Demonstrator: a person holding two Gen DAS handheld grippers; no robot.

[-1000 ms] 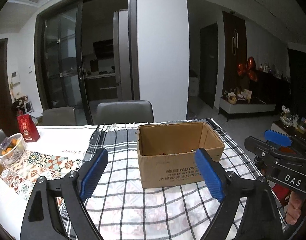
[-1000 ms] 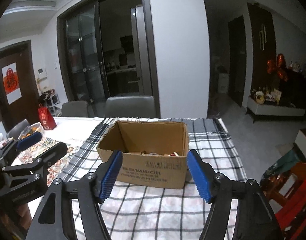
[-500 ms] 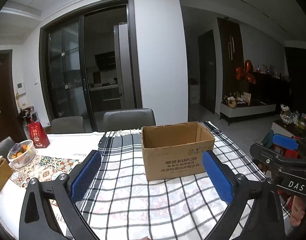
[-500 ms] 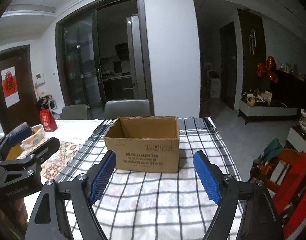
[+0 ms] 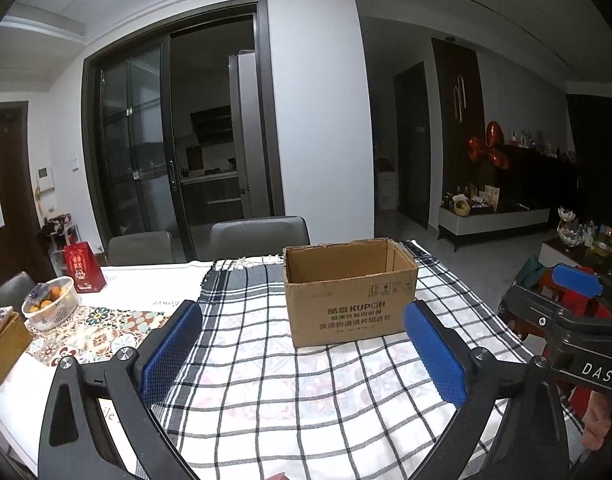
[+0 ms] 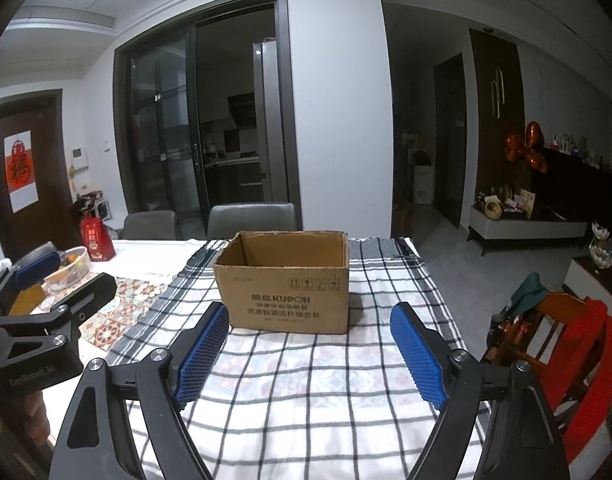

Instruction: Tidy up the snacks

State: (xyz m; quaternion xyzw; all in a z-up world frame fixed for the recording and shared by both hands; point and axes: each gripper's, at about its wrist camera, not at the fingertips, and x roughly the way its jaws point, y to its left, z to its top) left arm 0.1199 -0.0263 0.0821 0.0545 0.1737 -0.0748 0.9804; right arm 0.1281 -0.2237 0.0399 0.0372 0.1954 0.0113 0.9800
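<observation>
Left gripper [image 5: 302, 346]: held above the near part of the table; blue pads spread wide apart, nothing between them; aimed toward the box; also seen at the left edge of the right wrist view.
Right gripper [image 6: 309, 350]: held above the checked cloth; blue pads spread wide, pinching nothing; box straight ahead between the two fingers in view; also seen at the right edge of the left wrist view.
Cardboard box [image 5: 348, 294]: upright on the checked cloth, top flaps open; dark print on the front face; well apart from both sets of fingers; inside too shaded to tell contents; snacks themselves not visible.
Checked cloth [image 6: 306, 400]: black and white, covering the right part of the table; fringed far edge.
Patterned runner [image 5: 90, 328]: left of the checked cloth, touching it.
Fruit bowl [image 5: 50, 304]: on the runner's far left; orange fruit inside.
Red gift bag [image 5: 82, 266]: upright behind the bowl.
Chairs [image 5: 258, 236]: two grey backs at the far table edge.
</observation>
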